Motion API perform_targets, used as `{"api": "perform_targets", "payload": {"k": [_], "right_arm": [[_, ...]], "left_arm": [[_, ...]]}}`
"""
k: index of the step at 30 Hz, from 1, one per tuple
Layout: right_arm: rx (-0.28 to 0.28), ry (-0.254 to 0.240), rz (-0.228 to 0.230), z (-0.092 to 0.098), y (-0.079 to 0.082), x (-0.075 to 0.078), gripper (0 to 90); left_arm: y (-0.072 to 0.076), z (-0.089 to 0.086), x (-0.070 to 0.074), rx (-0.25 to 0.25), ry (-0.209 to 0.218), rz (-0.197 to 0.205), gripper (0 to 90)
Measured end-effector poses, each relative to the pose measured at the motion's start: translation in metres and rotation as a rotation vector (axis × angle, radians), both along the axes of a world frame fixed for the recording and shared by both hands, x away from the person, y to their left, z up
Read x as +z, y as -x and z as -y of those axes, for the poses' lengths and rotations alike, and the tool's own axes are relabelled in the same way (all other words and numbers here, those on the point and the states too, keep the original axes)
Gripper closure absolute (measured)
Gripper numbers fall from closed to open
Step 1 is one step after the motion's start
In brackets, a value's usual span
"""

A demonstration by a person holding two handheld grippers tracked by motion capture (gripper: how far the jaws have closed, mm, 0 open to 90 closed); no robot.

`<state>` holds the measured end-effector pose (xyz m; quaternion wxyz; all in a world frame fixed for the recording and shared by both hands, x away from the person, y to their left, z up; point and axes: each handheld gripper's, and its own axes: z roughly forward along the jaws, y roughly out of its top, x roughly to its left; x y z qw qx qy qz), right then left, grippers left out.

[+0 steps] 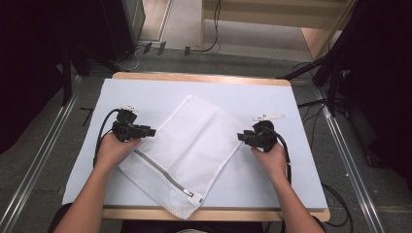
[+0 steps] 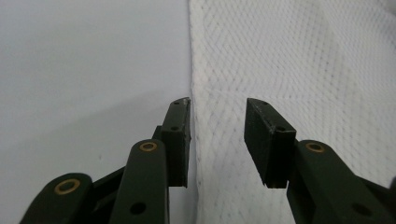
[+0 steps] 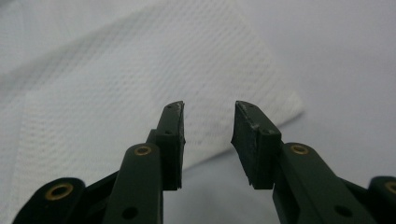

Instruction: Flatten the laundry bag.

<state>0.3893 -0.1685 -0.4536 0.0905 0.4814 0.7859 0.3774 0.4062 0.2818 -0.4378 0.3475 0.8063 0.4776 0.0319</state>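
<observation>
I count one white mesh laundry bag (image 1: 187,153), lying flat and turned diagonally on the white table cover (image 1: 272,97), with one grey zipper (image 1: 160,171) running along its near-left side to a single pull tab (image 1: 196,196). Two grippers, one in each hand. My left gripper (image 1: 148,131) sits at the bag's left edge; in the left gripper view its jaws stand about half open over that edge, one pad (image 2: 180,140) above bare cover, the other above mesh (image 2: 299,70), nothing pinched. My right gripper (image 1: 241,137) is at the bag's right corner; in the right gripper view the jaws stand about half open with the mesh corner (image 3: 280,109) beyond them, not gripped.

The bag's near corner hangs just over the table's front edge (image 1: 272,213). There's wide bare cover on the far side and to either side. Beyond the table the surroundings go dark, and whether the zipper is fully shut I can't make out.
</observation>
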Motion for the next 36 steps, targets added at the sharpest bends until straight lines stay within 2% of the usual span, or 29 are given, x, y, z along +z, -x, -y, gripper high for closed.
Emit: {"api": "perform_targets", "payload": {"k": [6,11,16,18,20,23,26,29,33,36], "right_arm": [[0.002,0.003,-0.028,-0.002,0.015,-0.011,61.5],[-0.009,0.007,-0.049,-0.004,0.022,-0.016,59.8],[0.005,0.006,-0.026,-0.013,0.022,-0.018,57.2],[0.014,0.023,-0.006,-0.018,0.021,-0.019,57.6],[0.02,0.043,0.009,-0.023,0.02,-0.019,58.3],[0.025,0.061,0.017,-0.026,0.018,-0.018,62.7],[0.025,0.088,0.031,-0.029,0.016,-0.018,75.4],[0.039,0.09,0.026,-0.031,0.011,-0.018,87.3],[0.059,0.071,-0.014,-0.029,0.003,-0.016,90.0],[0.053,0.07,-0.017,-0.027,-0.001,-0.015,90.0]], "left_arm": [[-0.012,0.008,-0.004,-0.027,-0.023,0.005,60.0],[-0.02,0.009,-0.011,-0.019,-0.023,-0.011,59.0],[-0.02,0.013,-0.013,-0.021,-0.017,0.001,59.6],[-0.019,0.015,-0.015,-0.03,0.002,-0.011,65.0],[-0.017,0.018,-0.015,-0.038,-0.002,-0.014,68.9],[-0.015,0.023,-0.014,-0.052,-0.024,-0.014,75.3],[-0.015,0.024,-0.016,-0.058,-0.008,-0.032,81.7],[-0.016,0.022,-0.016,-0.043,0.005,-0.046,87.4],[-0.017,0.022,-0.015,-0.04,0.009,-0.051,89.7],[-0.016,0.016,-0.011,-0.015,0.058,-0.042,89.6]]}}
